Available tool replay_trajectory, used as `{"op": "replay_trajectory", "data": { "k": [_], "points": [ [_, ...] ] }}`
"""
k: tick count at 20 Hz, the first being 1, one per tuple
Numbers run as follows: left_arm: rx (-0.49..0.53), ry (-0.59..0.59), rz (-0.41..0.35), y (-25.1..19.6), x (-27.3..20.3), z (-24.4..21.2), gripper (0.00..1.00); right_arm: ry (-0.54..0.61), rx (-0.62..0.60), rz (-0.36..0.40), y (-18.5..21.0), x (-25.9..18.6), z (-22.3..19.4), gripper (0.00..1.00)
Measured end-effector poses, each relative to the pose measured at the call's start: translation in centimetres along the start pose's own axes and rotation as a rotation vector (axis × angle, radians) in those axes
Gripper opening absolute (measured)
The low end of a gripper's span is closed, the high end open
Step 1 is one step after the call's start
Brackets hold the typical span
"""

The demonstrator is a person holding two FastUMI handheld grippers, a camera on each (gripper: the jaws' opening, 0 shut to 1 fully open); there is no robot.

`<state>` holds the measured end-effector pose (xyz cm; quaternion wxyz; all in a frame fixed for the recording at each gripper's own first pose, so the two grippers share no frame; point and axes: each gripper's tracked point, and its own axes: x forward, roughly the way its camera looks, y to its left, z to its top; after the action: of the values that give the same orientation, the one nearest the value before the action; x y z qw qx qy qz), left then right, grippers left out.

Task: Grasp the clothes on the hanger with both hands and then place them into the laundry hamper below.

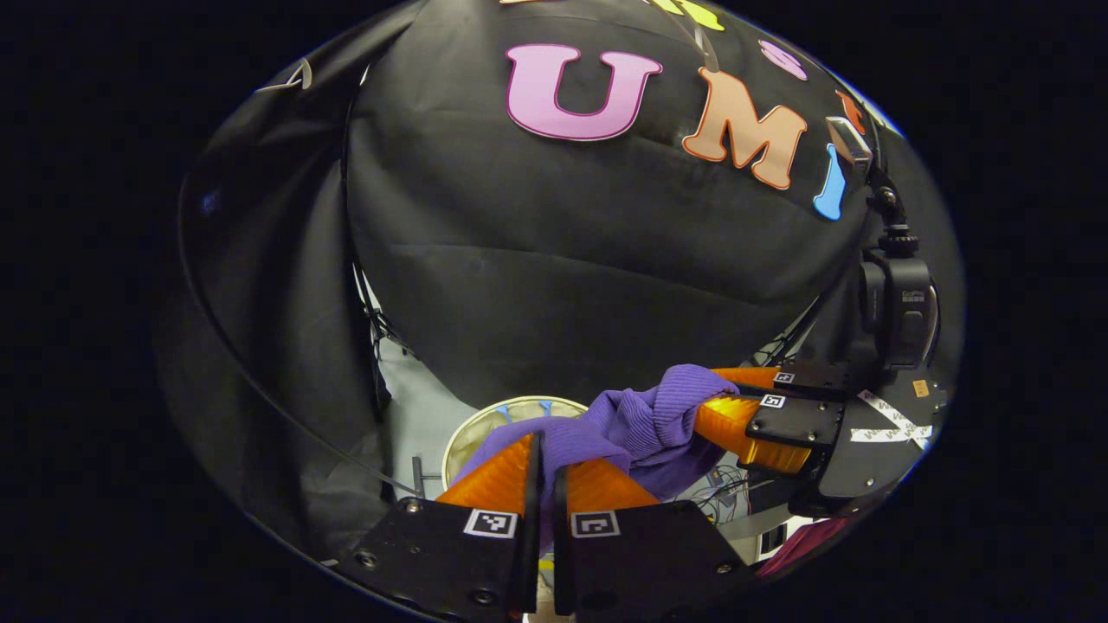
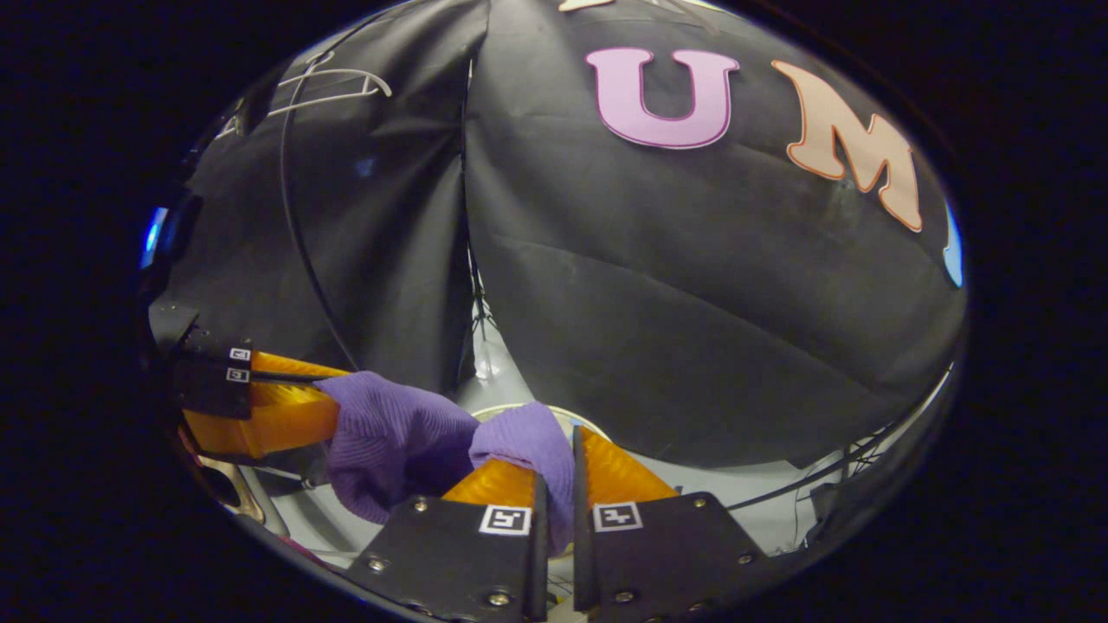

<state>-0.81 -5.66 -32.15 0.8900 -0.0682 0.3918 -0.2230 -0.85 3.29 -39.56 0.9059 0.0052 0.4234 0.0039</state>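
In the left gripper view, the left gripper [image 1: 547,484] is showing its two orange fingers [image 1: 498,480] at the bottom, drawn nearly together and pinching a fold of the purple garment [image 1: 640,424] in the narrow gap between them. The knitted cloth is bunching up just above and to the right of those fingertips. From there it is stretching across to the right gripper [image 1: 736,407], which is reaching in from the right side with its orange fingers pressing on the far end of the cloth, one above it and one below. A black camera [image 1: 896,316] is sitting on top of that gripper. Beyond the fingertips, to their left and partly hidden by the cloth, the pale round rim of the laundry hamper [image 1: 498,415] is showing.

In the right gripper view, the right gripper [image 2: 554,472] is holding its own fingers close together at the bottom, and a lump of the purple garment [image 2: 528,446] is sitting wedged between them and spilling over the left finger's tip. The cloth is running left from these fingers in a second, larger lump to the left gripper [image 2: 333,402], which is coming in from the left edge; its fingers are clamping the garment's other end. Just beyond the fingertips, a thin arc of the laundry hamper [image 2: 519,408] rim is peeking out above the cloth. Far above the fingers, at upper left, a pale wire hanger [image 2: 338,82] is hanging against the black cloth wall [image 2: 692,285].
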Motion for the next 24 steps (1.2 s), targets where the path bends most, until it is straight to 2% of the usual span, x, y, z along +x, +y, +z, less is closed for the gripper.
{"op": "replay_trajectory", "data": {
  "k": [1,2,3,4,17,21,24],
  "points": [
    [0.000,0.005,0.003,0.1,-0.2,-0.3,0.09,0.011,-0.002,0.000,-0.1,0.2,-0.4,0.13],
    [-0.002,0.003,0.000,0.1,-0.1,-0.5,0.24,0.028,-0.003,0.006,-0.2,0.2,-1.0,0.13],
    [-0.009,0.005,-0.003,0.1,0.2,-0.3,0.20,0.036,-0.003,0.011,-0.3,0.1,-1.7,0.14],
    [-0.013,-0.001,-0.004,0.1,0.0,-0.1,0.32,0.049,-0.005,0.013,-0.4,0.1,-2.2,0.17],
    [0.001,-0.016,-0.027,-0.9,-0.3,1.0,0.33,-0.018,0.002,0.015,-0.4,-1.3,0.2,0.18],
    [0.016,-0.060,-0.028,-0.3,-0.6,2.3,0.33,-0.084,0.006,0.004,-0.5,-2.9,3.0,0.18],
    [0.033,-0.125,-0.032,-1.7,-2.2,5.3,0.34,-0.155,0.024,-0.008,-0.8,-4.4,5.9,0.18]
  ]
}}
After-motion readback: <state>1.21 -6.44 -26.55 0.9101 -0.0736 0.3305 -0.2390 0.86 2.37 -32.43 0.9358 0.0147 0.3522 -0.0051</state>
